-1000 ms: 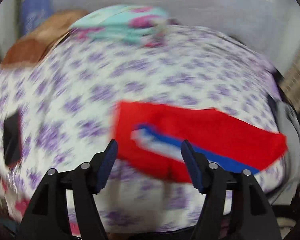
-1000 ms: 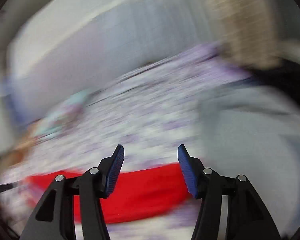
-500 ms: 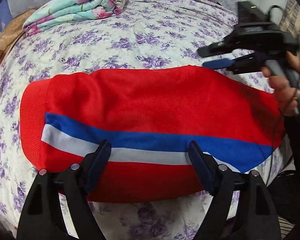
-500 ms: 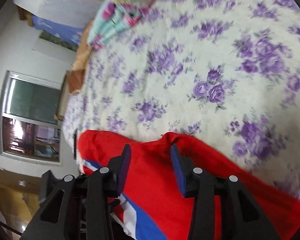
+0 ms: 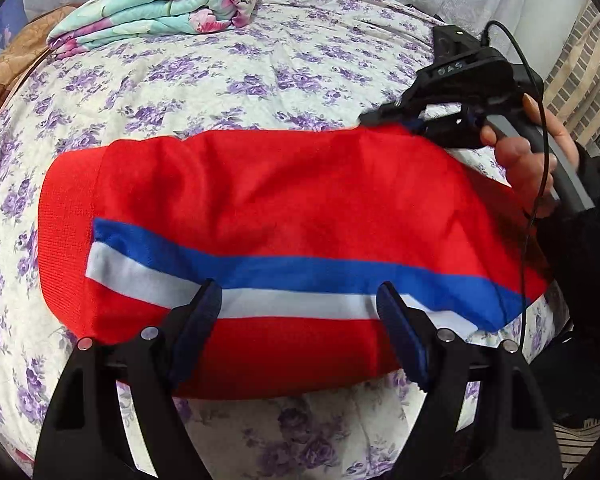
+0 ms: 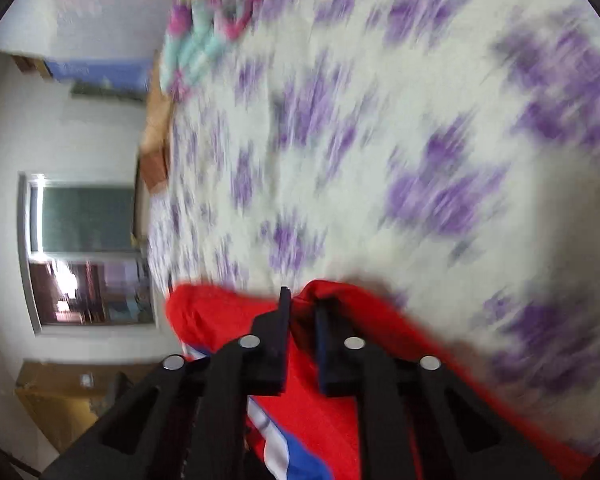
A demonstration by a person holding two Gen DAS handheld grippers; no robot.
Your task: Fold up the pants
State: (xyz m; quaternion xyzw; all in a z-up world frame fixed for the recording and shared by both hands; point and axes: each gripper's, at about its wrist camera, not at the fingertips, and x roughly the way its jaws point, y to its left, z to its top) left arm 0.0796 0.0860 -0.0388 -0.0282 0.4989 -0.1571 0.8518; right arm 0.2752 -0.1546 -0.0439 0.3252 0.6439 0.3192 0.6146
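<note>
Floral bedsheet with purple sprigs covers the bed; folded quilt sits far ahead of your left gripper.

Red track pants lie flat across the sheet, directly ahead of and beneath the left gripper's fingers, blue and white stripe running crosswise. Left gripper: jaws spread wide, nothing between the pads, poised over the near hem.

Right gripper: jaws have just been closing and now pinch a ridge of red fabric at the far edge, off to the left gripper's right.

Likely step: take the near edge with the left, then carry both edges over together. Bite only the top layers, low to the sheet. Keep both hands level so the stripe stays straight. Don't drag the bedsheet.

Containers: none visible.
</note>
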